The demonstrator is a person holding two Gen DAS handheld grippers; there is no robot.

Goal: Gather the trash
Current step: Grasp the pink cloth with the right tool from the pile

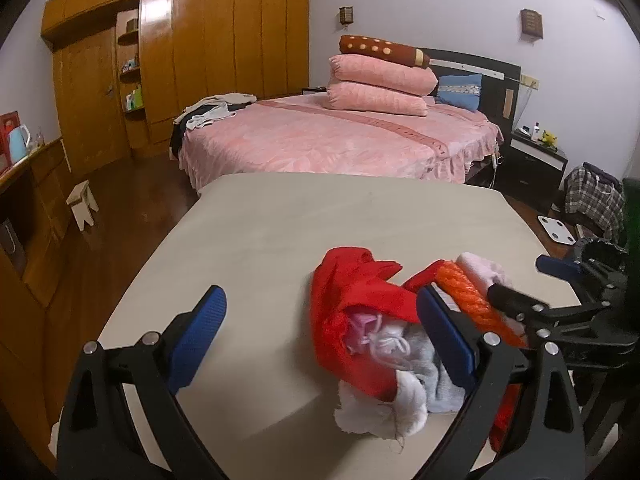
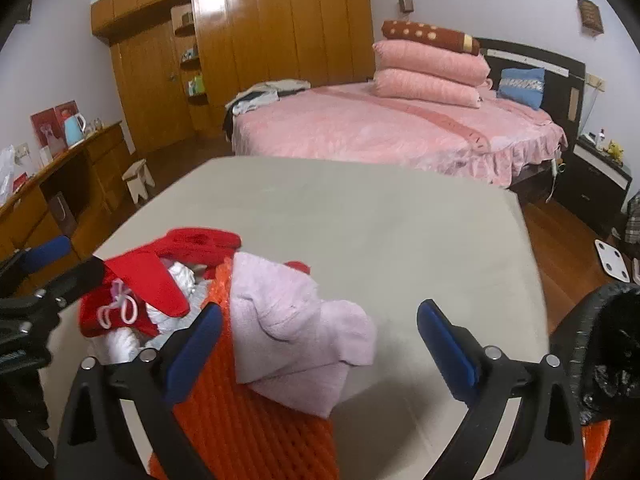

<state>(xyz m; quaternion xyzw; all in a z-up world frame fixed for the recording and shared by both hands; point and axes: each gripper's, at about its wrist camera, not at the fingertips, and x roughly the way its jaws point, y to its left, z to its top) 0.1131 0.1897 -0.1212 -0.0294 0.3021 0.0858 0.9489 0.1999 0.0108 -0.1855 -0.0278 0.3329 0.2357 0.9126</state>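
Several soft scraps make up the pile I am after: a red cloth (image 1: 352, 300) wrapped loosely round white rags (image 1: 384, 404) and a bit of pink string, an orange ridged sheet (image 2: 240, 420) under it, and a pale pink towel (image 2: 296, 320) on top of the sheet. It all sits at the near edge of the table (image 1: 300, 216), toward its right corner in my left wrist view.

My left gripper (image 1: 320, 344) is spread wide, with the red cloth and rags lying between its blue pads but not yet touched on the left side; the right pad is just at the bundle. My right gripper (image 2: 320, 344) is likewise apart, straddling the towel, holding nothing.

I judge everything here light and limp, so it will sag and shed pieces if pinched by one corner. The orange sheet looks a little stiffer, perhaps foam netting, though the blur leaves me unsure. I would bite into the thick middle of the red bundle, and take the towel at its folded bulk.

No brand, label or writing is readable on any of it.

A black bag (image 2: 612, 340) shows at the right edge of my right wrist view.
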